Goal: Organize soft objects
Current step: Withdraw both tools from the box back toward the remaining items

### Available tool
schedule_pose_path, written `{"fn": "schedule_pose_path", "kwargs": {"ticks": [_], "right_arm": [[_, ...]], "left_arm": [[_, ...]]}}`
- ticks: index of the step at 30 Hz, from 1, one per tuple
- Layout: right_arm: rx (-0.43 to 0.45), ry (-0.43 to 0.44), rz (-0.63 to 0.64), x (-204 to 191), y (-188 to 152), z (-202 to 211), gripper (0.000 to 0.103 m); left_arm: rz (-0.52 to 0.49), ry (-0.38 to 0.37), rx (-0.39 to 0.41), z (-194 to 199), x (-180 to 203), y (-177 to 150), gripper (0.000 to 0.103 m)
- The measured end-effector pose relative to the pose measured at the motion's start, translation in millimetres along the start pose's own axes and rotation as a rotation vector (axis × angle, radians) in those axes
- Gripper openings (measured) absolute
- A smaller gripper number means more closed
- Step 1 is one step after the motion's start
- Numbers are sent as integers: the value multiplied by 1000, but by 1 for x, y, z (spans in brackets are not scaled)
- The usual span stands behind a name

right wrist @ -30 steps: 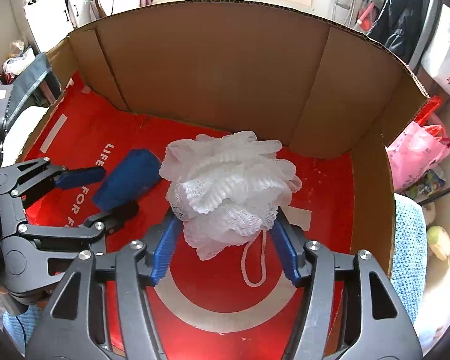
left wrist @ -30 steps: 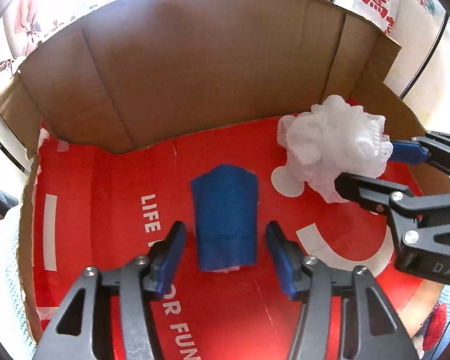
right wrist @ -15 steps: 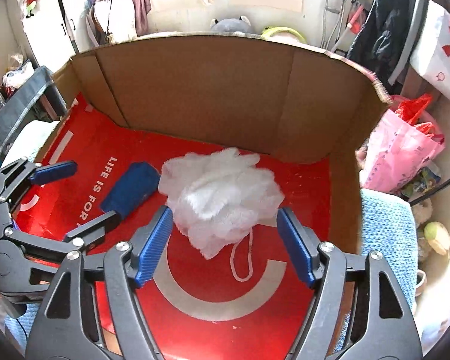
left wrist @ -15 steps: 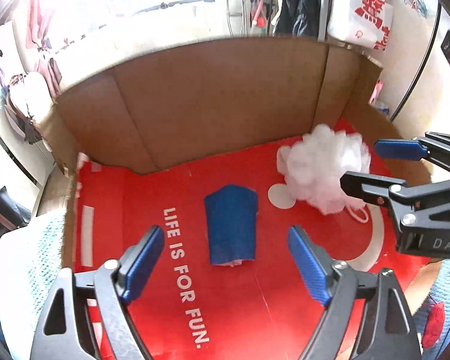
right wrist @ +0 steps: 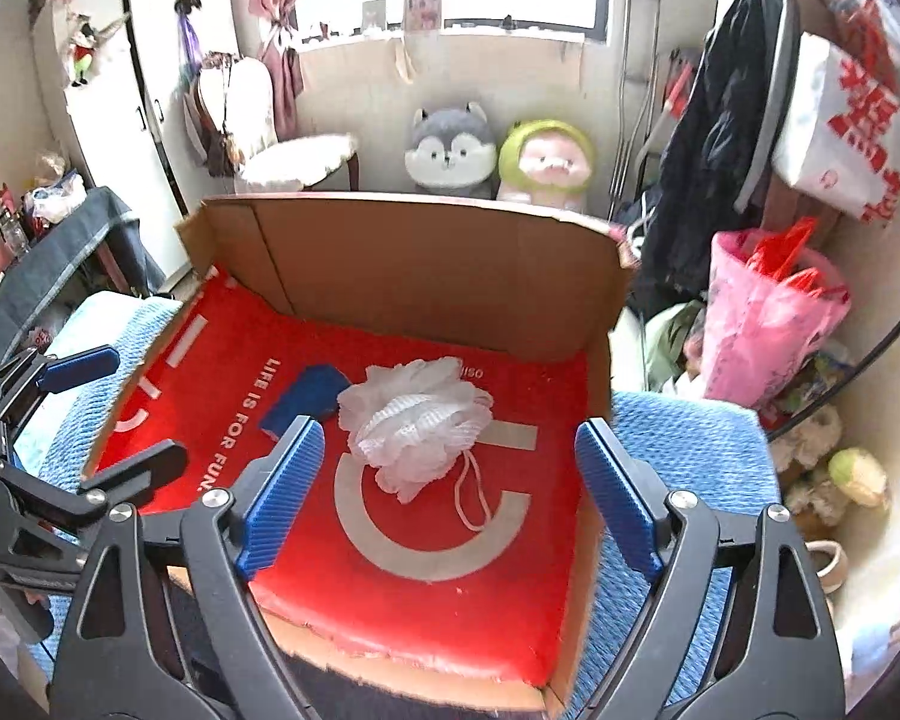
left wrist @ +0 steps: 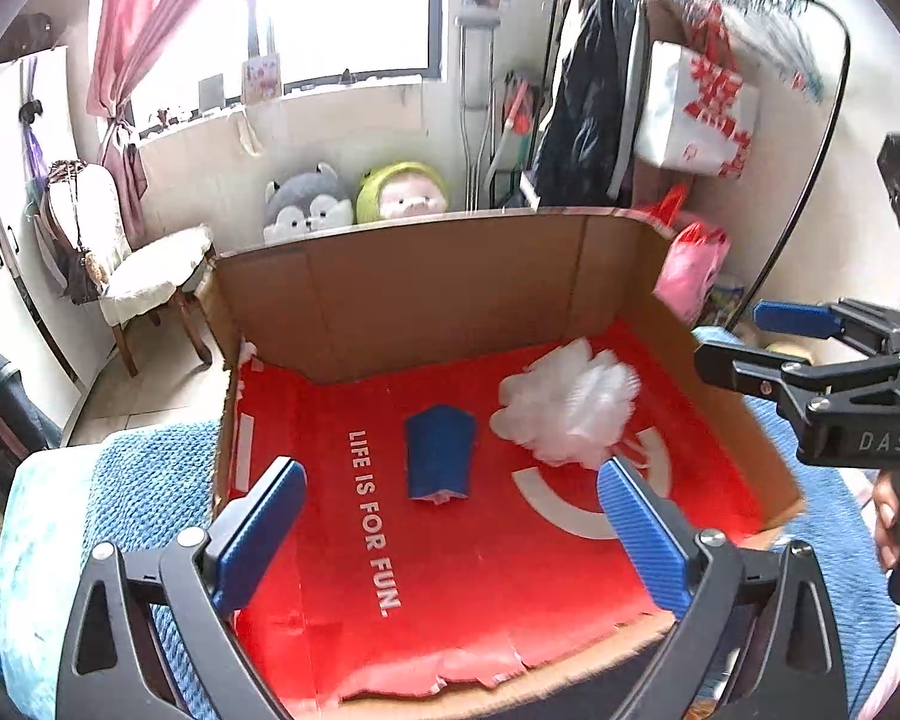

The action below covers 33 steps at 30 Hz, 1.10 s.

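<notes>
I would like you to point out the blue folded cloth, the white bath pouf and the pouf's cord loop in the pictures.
blue folded cloth [left wrist: 439, 451], left wrist view, middle of its top face.
white bath pouf [right wrist: 417, 414], right wrist view, centre of the mesh.
cord loop [right wrist: 473, 501], right wrist view, on the pink cord's lower part.

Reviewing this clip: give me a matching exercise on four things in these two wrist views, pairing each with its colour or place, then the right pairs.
Things:
1. mesh bath pouf
2. folded cloth
3. box floor
4. plastic bag

Descriptions:
A. pink, outside the box near the clothes rack
B. red, printed with white lettering
C. white, with a looped cord lying beside it
D. blue, lying flat next to the lettering

Pairs: 1-C, 2-D, 3-B, 4-A
</notes>
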State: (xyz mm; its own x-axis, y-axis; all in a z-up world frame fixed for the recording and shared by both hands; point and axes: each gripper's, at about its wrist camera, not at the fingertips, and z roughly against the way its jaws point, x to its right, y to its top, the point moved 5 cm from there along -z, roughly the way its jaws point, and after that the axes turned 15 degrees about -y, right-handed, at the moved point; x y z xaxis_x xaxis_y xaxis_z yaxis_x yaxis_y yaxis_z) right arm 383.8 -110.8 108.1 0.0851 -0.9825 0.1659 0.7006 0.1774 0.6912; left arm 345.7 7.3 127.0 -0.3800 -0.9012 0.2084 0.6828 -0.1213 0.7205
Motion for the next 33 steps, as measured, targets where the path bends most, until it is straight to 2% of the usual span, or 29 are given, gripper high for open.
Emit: {"fn": "schedule_pose_path", "kwargs": {"ticks": [5, 7, 11, 14, 24, 28, 33], "right_arm": [[63, 16, -17, 8, -6, 40, 89], [95, 15, -20, 11, -12, 57, 91], [152, 12, -14, 14, -25, 90, 92], [184, 25, -15, 14, -37, 112, 92], [304, 16, -31, 11, -95, 172, 98], [340, 24, -36, 12, -120, 190, 98], [406, -8, -61, 12, -158, 212, 98]], "left_arm": [[13, -28, 80, 38, 15, -2, 103], [9, -17, 109, 52, 22, -7, 103], [-32, -26, 147, 76, 42, -16, 103], [-77, -2, 185, 93, 58, -26, 103], [-99, -37, 290, 140, 92, -68, 103], [-99, -27, 354, 158, 100, -89, 103], [-84, -20, 432, 179, 106, -118, 103]]}}
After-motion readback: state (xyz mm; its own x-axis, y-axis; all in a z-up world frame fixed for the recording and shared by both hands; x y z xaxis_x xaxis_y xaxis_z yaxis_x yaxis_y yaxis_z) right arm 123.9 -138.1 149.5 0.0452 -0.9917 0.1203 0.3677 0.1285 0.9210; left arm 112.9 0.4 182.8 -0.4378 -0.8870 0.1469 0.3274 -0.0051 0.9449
